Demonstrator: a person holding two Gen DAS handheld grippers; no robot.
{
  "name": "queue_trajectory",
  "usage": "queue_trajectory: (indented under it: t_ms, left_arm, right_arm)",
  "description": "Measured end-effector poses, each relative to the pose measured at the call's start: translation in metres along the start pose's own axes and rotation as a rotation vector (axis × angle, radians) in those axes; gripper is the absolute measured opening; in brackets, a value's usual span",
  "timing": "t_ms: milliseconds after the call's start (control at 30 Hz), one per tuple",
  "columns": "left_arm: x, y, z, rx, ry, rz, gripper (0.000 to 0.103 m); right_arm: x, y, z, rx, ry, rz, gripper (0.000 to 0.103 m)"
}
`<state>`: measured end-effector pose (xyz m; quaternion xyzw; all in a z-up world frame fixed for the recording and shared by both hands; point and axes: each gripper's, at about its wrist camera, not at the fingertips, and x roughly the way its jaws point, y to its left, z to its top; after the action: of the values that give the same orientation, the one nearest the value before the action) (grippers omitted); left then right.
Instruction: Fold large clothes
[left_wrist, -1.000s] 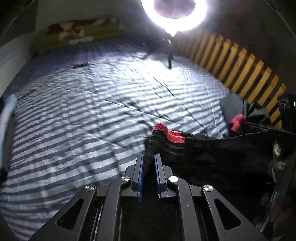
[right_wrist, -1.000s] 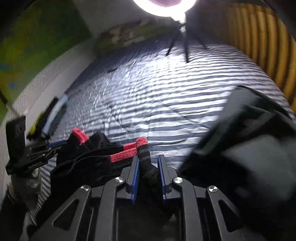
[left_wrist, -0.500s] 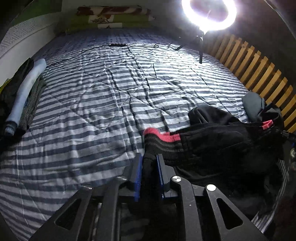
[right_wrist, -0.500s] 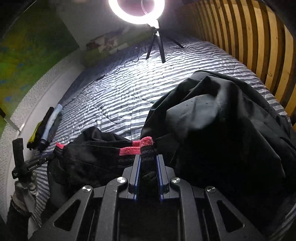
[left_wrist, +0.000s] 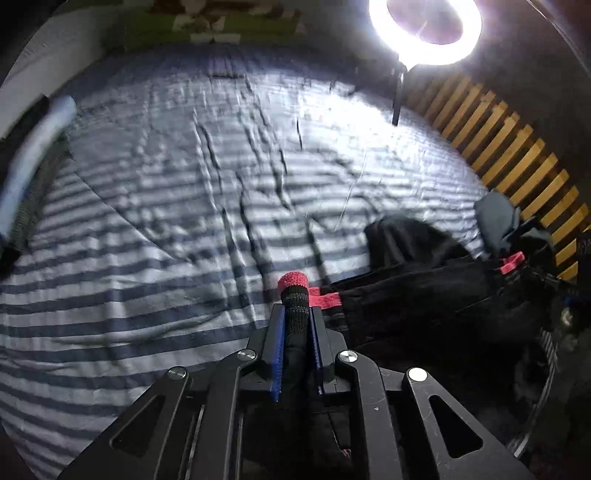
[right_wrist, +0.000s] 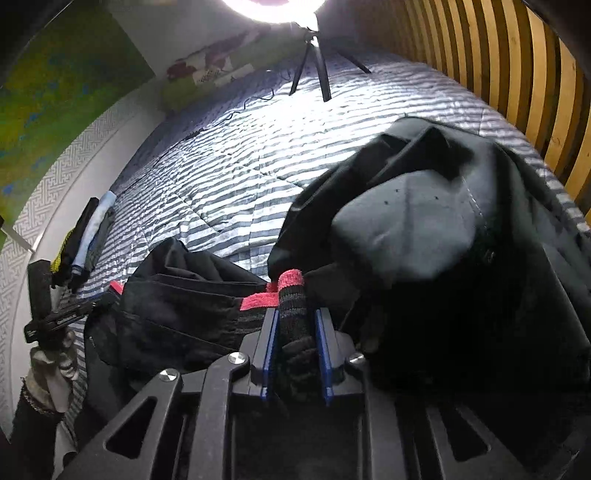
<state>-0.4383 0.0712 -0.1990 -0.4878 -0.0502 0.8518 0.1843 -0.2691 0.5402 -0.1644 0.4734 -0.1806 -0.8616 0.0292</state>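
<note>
A black garment (left_wrist: 424, 295) with a red-edged ribbed band lies bunched on the striped quilt (left_wrist: 184, 221), stretched between both grippers. My left gripper (left_wrist: 297, 314) has one end of the band (left_wrist: 293, 291) between its blue pads, and its jaws are closing on it; the red tip sticks up past the fingertips. My right gripper (right_wrist: 295, 317) is shut on the other end of the band (right_wrist: 290, 295). The right wrist view shows the garment's body (right_wrist: 177, 295) running left to the left gripper (right_wrist: 55, 321), held by a gloved hand (right_wrist: 51, 365).
A heap of dark grey clothing (right_wrist: 424, 229) lies just right of the right gripper. Rolled clothes (right_wrist: 88, 236) sit at the quilt's left edge. A ring light (left_wrist: 424, 29) on a tripod stands at the far end. Wooden slats (right_wrist: 498, 74) line the right side.
The left gripper has shifted sideways along the bed, and the red band end now stands upright between its pads. The right gripper still holds its end beside the grey heap.
</note>
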Motion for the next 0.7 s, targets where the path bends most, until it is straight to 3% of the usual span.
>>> queue_trajectory:
  t_ms: [100,267,500,700]
  left_arm:
    - [-0.048,-0.005,0.000,0.008,-0.072,-0.015,0.012]
    - [-0.166,-0.027,-0.010,0.056,-0.230,-0.010,0.012]
    - [-0.352,-0.046,-0.046,0.061,-0.469,-0.028,0.012]
    - [-0.491,-0.068,-0.077,0.135,-0.643,-0.013,0.012]
  right_arm:
    - [-0.032,0.016,-0.003,-0.026,-0.052,0.012,0.013]
    - [-0.112,0.055,-0.012,-0.082,-0.168,0.048,0.013]
    - [-0.266,0.132,-0.050,-0.195,-0.377,0.108,0.013]
    - [-0.383,0.196,-0.081,-0.304,-0.565,0.152,0.013]
